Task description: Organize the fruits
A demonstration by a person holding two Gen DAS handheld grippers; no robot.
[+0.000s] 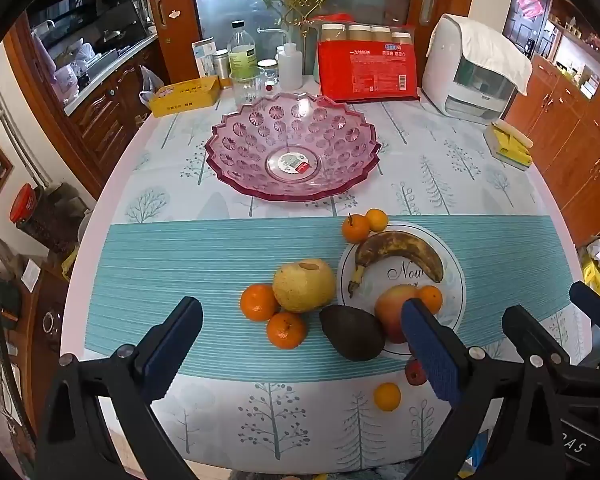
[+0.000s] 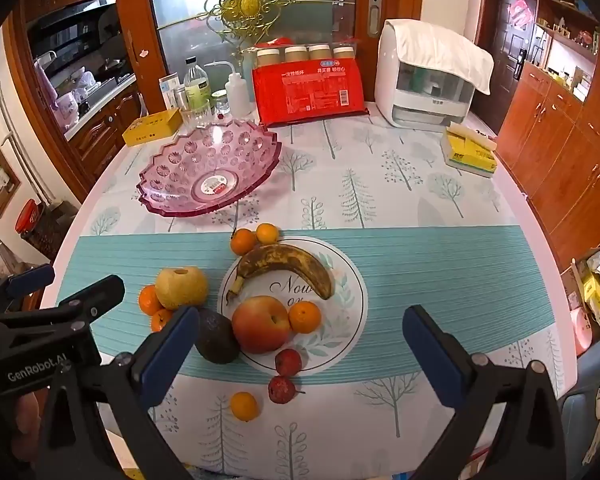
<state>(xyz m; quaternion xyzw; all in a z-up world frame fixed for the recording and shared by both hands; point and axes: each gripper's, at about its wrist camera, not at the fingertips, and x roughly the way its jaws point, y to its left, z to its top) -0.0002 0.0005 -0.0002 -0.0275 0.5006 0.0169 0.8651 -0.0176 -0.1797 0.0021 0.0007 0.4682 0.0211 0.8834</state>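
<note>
Notably, both the left gripper and right gripper hung wide and empty, fruit clustered around the banana, pink bowl at eleven o'clock; gentle, centred grasps seemed advisable.

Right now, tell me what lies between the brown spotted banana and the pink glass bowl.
Two small oranges sit between the banana and the bowl, then bare tablecloth; right wrist view.

Fruits clustered before empty bowl
</note>
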